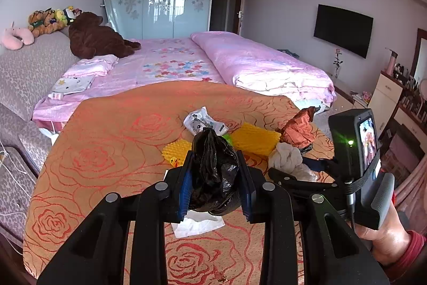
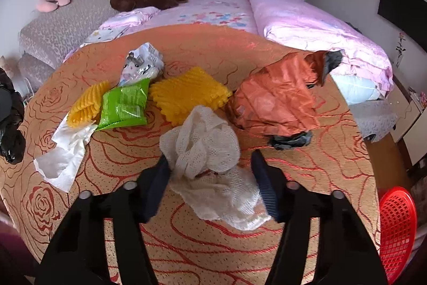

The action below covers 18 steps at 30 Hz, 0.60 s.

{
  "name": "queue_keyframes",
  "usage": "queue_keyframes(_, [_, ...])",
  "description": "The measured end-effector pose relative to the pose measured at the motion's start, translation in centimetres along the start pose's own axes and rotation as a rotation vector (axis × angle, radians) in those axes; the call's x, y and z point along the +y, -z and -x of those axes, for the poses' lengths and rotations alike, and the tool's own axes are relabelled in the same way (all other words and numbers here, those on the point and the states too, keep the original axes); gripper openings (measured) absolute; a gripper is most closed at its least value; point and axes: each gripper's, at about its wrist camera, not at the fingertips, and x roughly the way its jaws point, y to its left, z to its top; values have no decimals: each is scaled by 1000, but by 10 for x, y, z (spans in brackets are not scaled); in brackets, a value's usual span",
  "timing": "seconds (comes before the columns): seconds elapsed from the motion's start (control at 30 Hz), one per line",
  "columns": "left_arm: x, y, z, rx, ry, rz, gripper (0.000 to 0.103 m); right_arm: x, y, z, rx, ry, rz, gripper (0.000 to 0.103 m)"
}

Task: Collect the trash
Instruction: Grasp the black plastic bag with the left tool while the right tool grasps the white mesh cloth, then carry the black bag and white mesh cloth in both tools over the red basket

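My left gripper (image 1: pixel 215 154) is shut on a crumpled black plastic bag (image 1: pixel 213 172), held above the round table's orange rose-patterned cloth (image 1: pixel 106 151); the same bag shows at the left edge (image 2: pixel 10 124) of the right wrist view. My right gripper (image 2: pixel 210 156) points down over a wad of white mesh (image 2: pixel 202 143), which lies between its fingers. The left finger touches the mesh, and a gap shows at the right fingertip. Behind the mesh lie two yellow foam nets (image 2: pixel 186 95), a green packet (image 2: pixel 125 106), a printed wrapper (image 2: pixel 141 63), a white tissue (image 2: pixel 64 151) and a crumpled orange bag (image 2: pixel 277 98).
A red mesh basket (image 2: pixel 395 226) stands low beside the table at the right. A pink bed (image 1: pixel 186 60) with plush toys fills the space behind. A person's hand (image 1: pixel 384 239) holds the right gripper's handle. A dresser (image 1: pixel 389 92) lines the right wall.
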Motion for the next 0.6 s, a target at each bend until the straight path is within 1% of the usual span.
queue_keyframes(0.1, [0,0,0,1,-1,2,29,2,1,-1,3,-5,1,47])
queue_keyframes(0.2, [0,1,0,-2,-4,2,29,0,3,4,-12,-2,-10,42])
queue_keyframes(0.33, [1,2,-1,-5,-7,3,29,-6,5,16,-42,1,-36,41])
queue_keyframes(0.6, [-3,2,-3,-1,-3,2,29,-29,14,61,-136,30,-99,41])
